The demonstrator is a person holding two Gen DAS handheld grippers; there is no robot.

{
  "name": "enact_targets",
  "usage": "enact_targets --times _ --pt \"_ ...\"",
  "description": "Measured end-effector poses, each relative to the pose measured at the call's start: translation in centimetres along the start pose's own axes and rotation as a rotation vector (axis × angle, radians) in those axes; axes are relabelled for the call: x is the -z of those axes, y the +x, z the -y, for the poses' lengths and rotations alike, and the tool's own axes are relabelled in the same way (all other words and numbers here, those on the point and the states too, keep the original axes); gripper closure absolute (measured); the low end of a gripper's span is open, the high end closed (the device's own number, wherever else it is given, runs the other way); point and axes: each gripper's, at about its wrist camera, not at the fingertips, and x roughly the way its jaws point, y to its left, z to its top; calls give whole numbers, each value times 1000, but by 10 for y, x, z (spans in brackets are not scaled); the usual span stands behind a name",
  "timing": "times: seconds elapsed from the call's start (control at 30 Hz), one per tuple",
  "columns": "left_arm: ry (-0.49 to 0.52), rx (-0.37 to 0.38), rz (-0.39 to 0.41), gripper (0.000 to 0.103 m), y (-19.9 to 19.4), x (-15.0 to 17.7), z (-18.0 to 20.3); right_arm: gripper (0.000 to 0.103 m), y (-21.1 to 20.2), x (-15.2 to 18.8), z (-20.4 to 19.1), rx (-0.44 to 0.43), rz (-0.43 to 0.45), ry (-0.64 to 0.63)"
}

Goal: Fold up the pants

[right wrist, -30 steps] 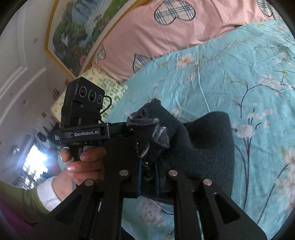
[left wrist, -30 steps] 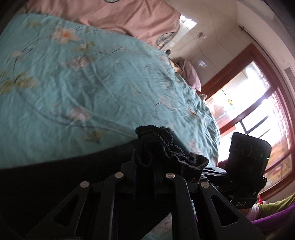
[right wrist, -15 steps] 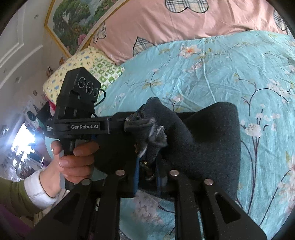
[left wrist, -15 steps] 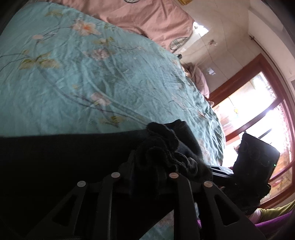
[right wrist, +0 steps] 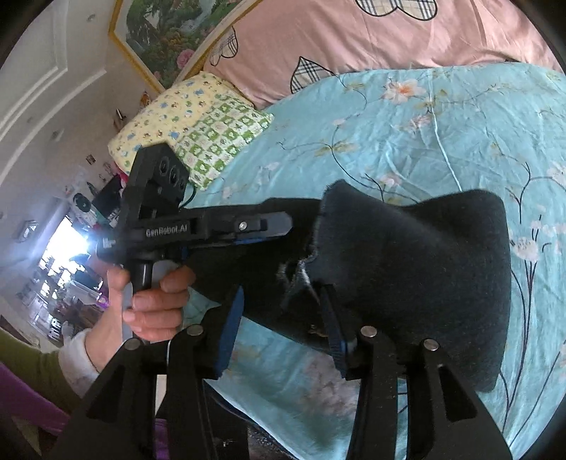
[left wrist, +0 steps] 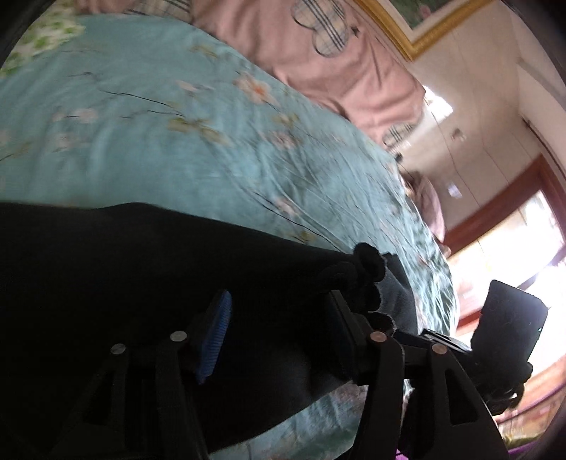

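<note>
The dark pants (right wrist: 417,269) lie folded on the teal flowered bedspread (right wrist: 442,116) near its front edge. In the left wrist view the pants (left wrist: 123,283) fill the lower left, with a bunched edge (left wrist: 357,272) by the right finger. My left gripper (left wrist: 279,329) is open, its jaws spread over the cloth; it also shows in the right wrist view (right wrist: 244,226), held by a hand. My right gripper (right wrist: 283,318) is open, jaws apart at the pants' near edge.
A long pink pillow (right wrist: 389,39) with plaid hearts lies at the head of the bed. A yellow-green patterned pillow (right wrist: 198,127) lies at the left. A framed painting (right wrist: 169,32) hangs above. A bright window (left wrist: 513,240) is beyond the bed's right side.
Both grippers were shut on bunched pants fabric; both have opened and let it go. The pants now rest on the bed. The left wrist view has swung toward the pink pillow.
</note>
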Motion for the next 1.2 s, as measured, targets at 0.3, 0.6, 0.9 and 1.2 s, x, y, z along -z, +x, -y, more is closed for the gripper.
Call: enact_targets --times 0.3,0.6,0.9,1.2 --pt "-138 -70 91 40 -47 24 -23 57 -5 -12 -11 -54 34 28" --pt "-253 -177 190 37 -103 46 -46 48 21 -27 -24 -116 15 43" --pt "-355 -269 264 37 -149 72 -72 40 50 -41 -39 -178 2 71" --pt "-446 -313 309 37 -178 92 -101 40 82 -52 -56 -206 -50 32"
